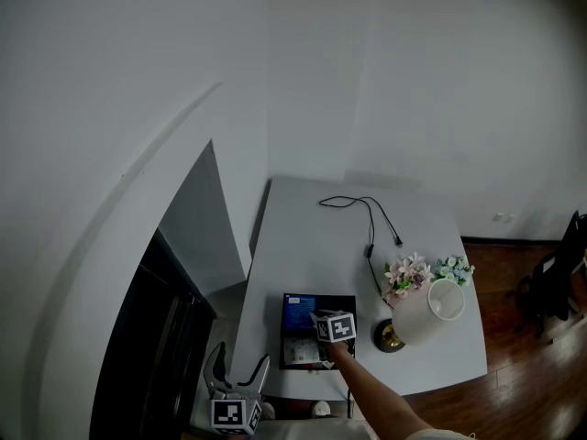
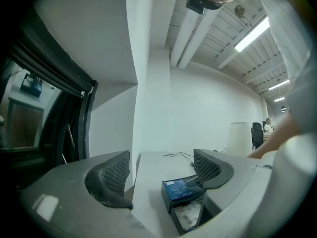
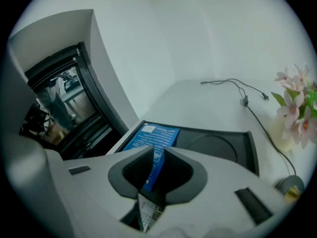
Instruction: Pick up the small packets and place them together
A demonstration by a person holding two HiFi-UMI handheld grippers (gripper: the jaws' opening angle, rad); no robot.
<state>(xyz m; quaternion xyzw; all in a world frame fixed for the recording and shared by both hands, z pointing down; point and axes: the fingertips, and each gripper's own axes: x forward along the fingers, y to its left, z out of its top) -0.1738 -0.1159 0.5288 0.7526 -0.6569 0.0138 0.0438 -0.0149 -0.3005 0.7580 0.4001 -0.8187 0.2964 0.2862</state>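
Observation:
A black tray (image 1: 341,302) lies near the table's front edge. A blue packet (image 1: 299,312) rests in it, and a white barcoded packet (image 1: 298,351) lies closer to me. My right gripper (image 1: 330,326) reaches down over the tray. In the right gripper view its jaws (image 3: 157,155) stand almost together, with the near edge of the blue packet (image 3: 153,143) pinched between the pads and the white packet (image 3: 147,213) below. My left gripper (image 1: 240,367) hangs off the table's front left corner, open and empty (image 2: 163,175), looking level at the blue packet (image 2: 181,188) and the tray (image 2: 167,198).
A lamp with a white shade (image 1: 429,312) and a bunch of artificial flowers (image 1: 408,273) stand right of the tray. A black cable (image 1: 367,211) trails across the far table. A dark window frame (image 1: 147,337) is at the left, a chair (image 1: 555,278) at the right.

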